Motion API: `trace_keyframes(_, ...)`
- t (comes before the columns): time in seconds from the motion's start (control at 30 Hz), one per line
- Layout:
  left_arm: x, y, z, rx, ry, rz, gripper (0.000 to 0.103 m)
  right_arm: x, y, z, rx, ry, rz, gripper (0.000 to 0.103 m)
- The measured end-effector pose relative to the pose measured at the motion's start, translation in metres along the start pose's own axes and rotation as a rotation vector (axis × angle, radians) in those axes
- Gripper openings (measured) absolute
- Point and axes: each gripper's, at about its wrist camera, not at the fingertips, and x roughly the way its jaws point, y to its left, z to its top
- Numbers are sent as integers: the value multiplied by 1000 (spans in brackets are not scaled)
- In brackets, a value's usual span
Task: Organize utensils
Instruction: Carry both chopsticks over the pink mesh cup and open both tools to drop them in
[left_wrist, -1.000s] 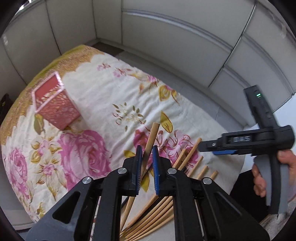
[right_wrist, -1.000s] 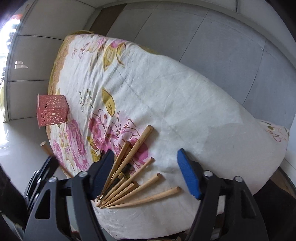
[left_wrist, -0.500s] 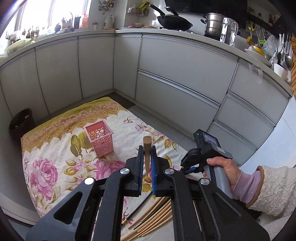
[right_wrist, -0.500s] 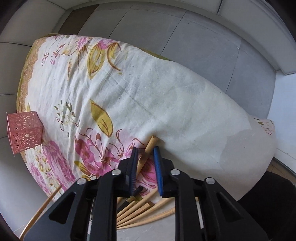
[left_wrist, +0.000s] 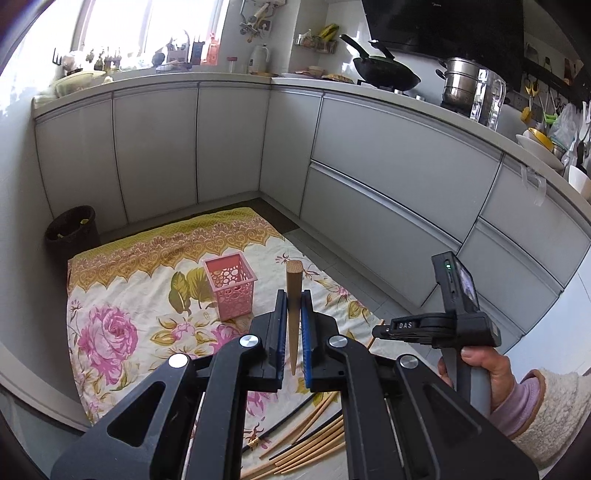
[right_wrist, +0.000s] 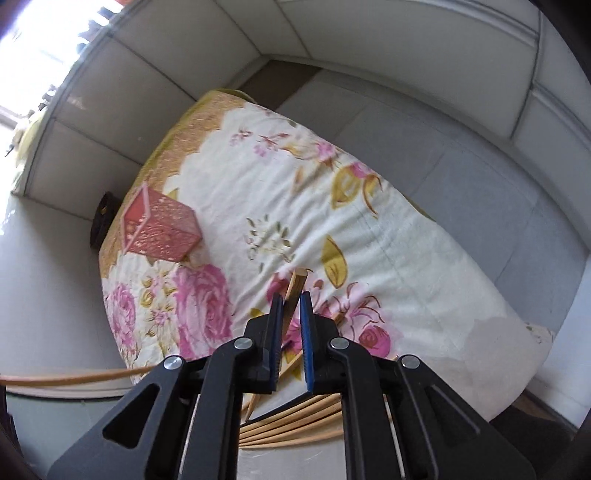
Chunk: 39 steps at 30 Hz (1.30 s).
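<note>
Compared with one second before, both tongs now carry something. The left tongs (left_wrist: 294, 325) were already clamped on one wooden chopstick (left_wrist: 293, 295) low over the cloth; now they are raised and tilted up, and the chopstick stands between the pads with its thick end upward. The right tongs (right_wrist: 291, 317) were wide apart above the pile of chopsticks (right_wrist: 295, 424); now they are closed on a second chopstick (right_wrist: 295, 286), whose squared end sticks out just ahead of the pads. The pile lies below and behind both tongs, on the flowered cloth (right_wrist: 388, 236) on the floor. The pink holder (left_wrist: 229, 287) stands ahead of the left tongs, a little to the left side, and it looks empty. I judge the picking is done for this pair, and carrying them to the holder comes next.
</note>
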Motion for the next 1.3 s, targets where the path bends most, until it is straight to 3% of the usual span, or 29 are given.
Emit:
trace_keyframes(0.3, -7, -4, 43, -41, -55, 98, 6, -91, 54, -7, -254, -128, 89, 7)
trace_keyframes(0.67, 21, 12, 106, -52, -116, 278, 6, -159, 105, 57, -334, -277, 171, 7)
trace_keyframes(0.93, 72, 48, 119, -133, -108, 318, 6, -155, 134, 93, -348, -325, 208, 7)
trace_keyframes(1.1, 113, 74, 103, -173, -9, 313, 8, -137, 150, 105, -358, -339, 214, 7)
trace_keyframes(1.17, 113, 78, 97, -186, -2, 287, 20, -129, 158, 108, -369, -340, 220, 8)
trace_keyframes(1.23, 104, 81, 95, -207, -41, 281, 50, -121, 167, 111, -378, -339, 218, 7)
trace_keyframes(1.3, 94, 82, 97, -210, -81, 280, 53, -113, 175, 114, -384, -331, 221, 8)
